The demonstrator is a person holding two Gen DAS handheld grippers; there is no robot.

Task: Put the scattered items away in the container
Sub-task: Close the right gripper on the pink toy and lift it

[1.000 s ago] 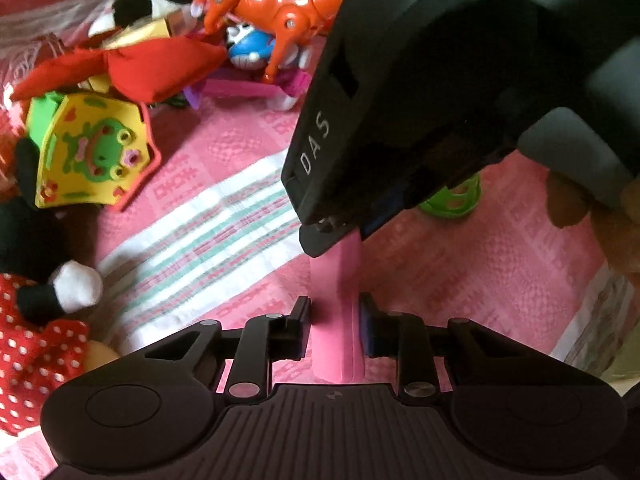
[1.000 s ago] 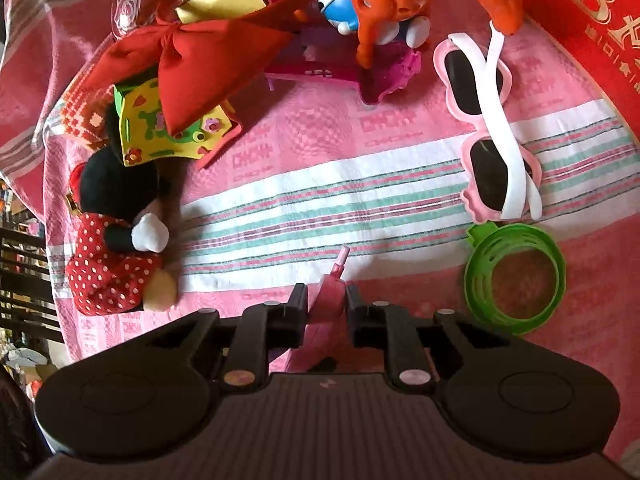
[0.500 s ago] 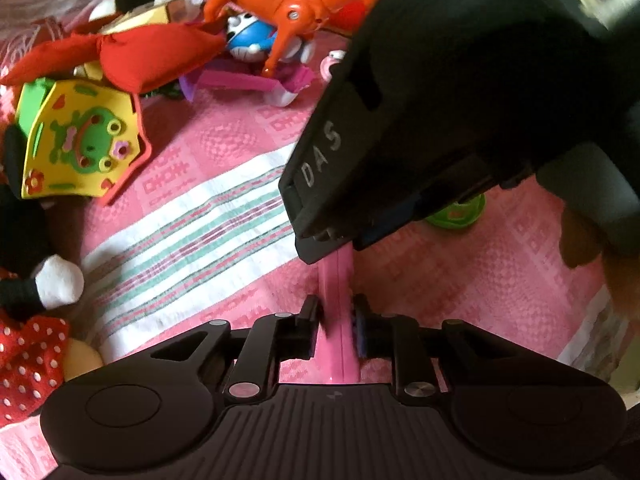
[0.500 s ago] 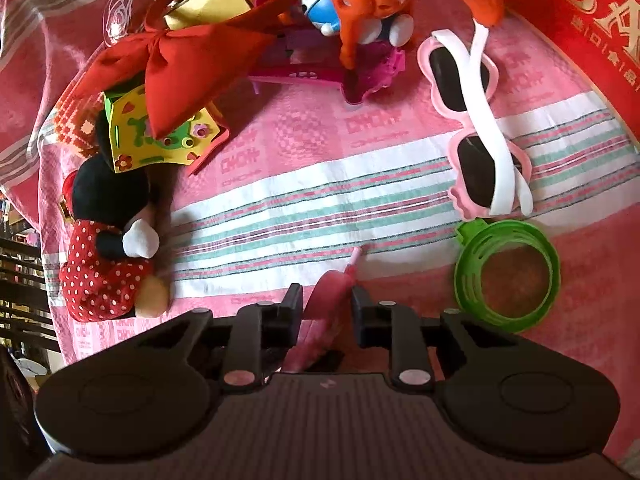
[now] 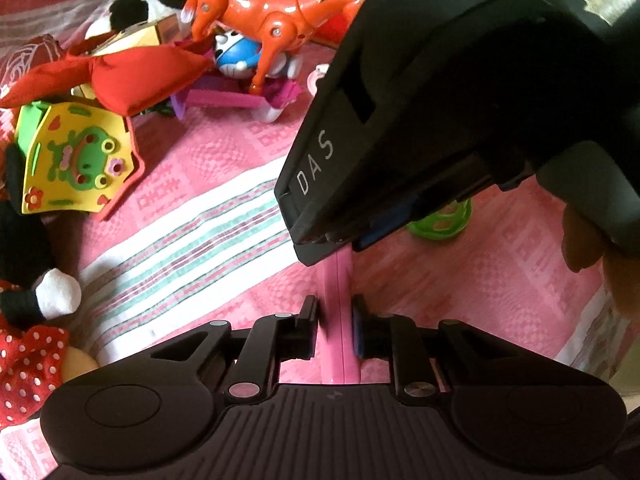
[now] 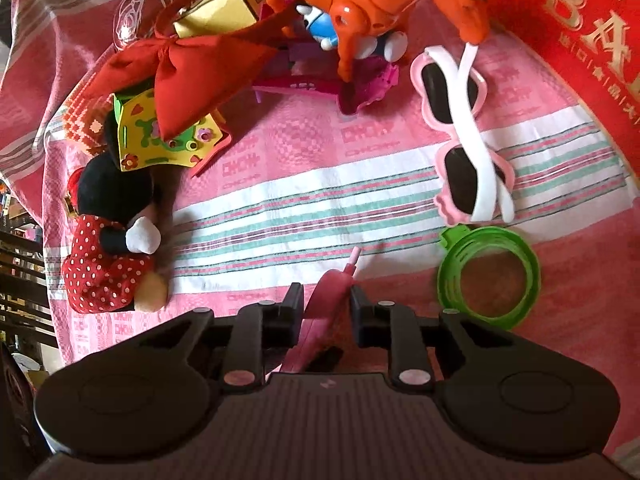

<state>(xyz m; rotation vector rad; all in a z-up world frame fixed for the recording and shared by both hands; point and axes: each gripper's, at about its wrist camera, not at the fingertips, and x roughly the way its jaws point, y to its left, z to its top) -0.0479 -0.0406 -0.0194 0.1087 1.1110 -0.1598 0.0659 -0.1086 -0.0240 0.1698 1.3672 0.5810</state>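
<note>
The red box with gold lettering (image 6: 580,40) sits at the far right edge of the pink striped cloth (image 6: 320,160); only its side shows, so its contents cannot be told.

Toys crowd the far end. An orange plastic horse (image 6: 360,0) stands over a small blue-and-white figure (image 6: 320,24). Beside it lie a red fabric bow (image 6: 192,72) and a yellow foam panel with a green frog (image 5: 76,160).

A plush mouse doll in a red polka-dot dress (image 6: 108,240) lies near the cloth's left edge. Pink heart-shaped sunglasses with white arms (image 6: 464,140) and a green plastic ring (image 6: 488,276) lie along the right. Between these the white-and-green striped band is open room.

You hold the slim pink plastic bar (image 5: 338,280) from both ends, above the near part of the cloth. Your left hand-held gripper (image 5: 335,320) has just been closing its jaws, and they now pinch the bar's near end. Your right hand-held gripper (image 6: 326,300) clamps the far end, with the bar tilted between its fingers and its thin tip poking out over the stripes.
</note>
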